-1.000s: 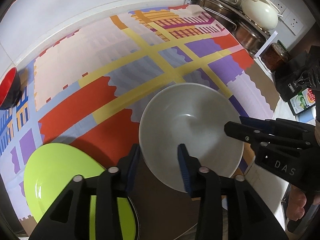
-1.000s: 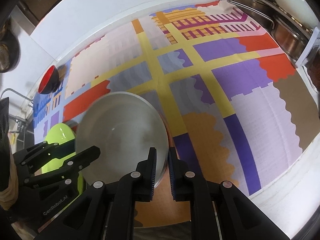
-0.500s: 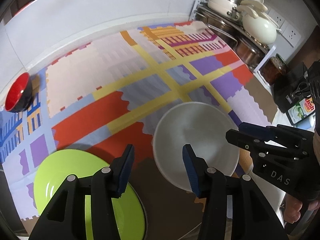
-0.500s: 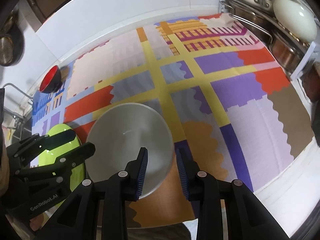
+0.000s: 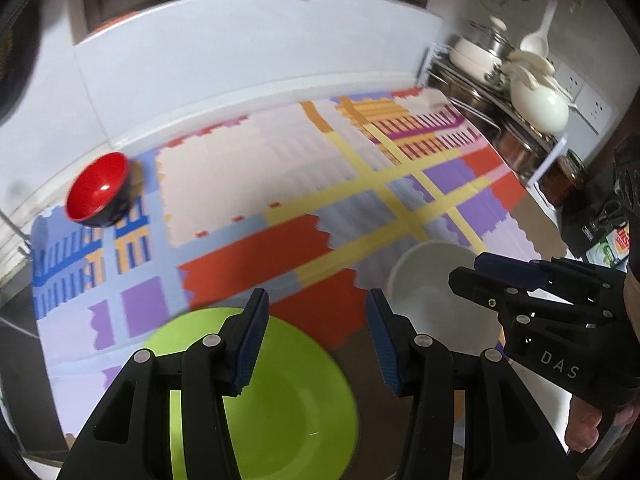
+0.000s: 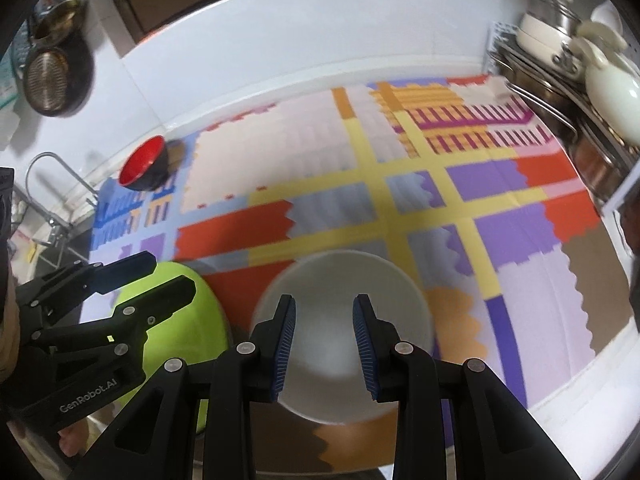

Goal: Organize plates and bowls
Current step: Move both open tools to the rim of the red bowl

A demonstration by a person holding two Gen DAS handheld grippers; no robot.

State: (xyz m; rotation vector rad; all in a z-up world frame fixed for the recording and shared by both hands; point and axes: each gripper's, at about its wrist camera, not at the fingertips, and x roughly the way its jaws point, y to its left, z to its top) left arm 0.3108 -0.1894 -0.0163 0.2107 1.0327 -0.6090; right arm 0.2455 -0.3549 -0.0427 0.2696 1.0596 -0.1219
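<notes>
My left tool (image 5: 316,338) hangs with its jaws apart and empty above the glossy lime-green plate (image 5: 288,392); my right tool (image 6: 324,336) has just been opening, nothing between its ribbed blue pads, above the smooth white bowl (image 6: 344,280). Plate and bowl sit side by side near the table's front edge on a flat patchwork mat (image 5: 280,184). A red-lined black bowl (image 5: 98,190) rests at the far left corner; the mat's wide middle lies free.

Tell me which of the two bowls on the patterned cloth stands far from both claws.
The small red-inside black bowl, at the cloth's far left corner. The big white bowl sits just below the right claw.
</notes>
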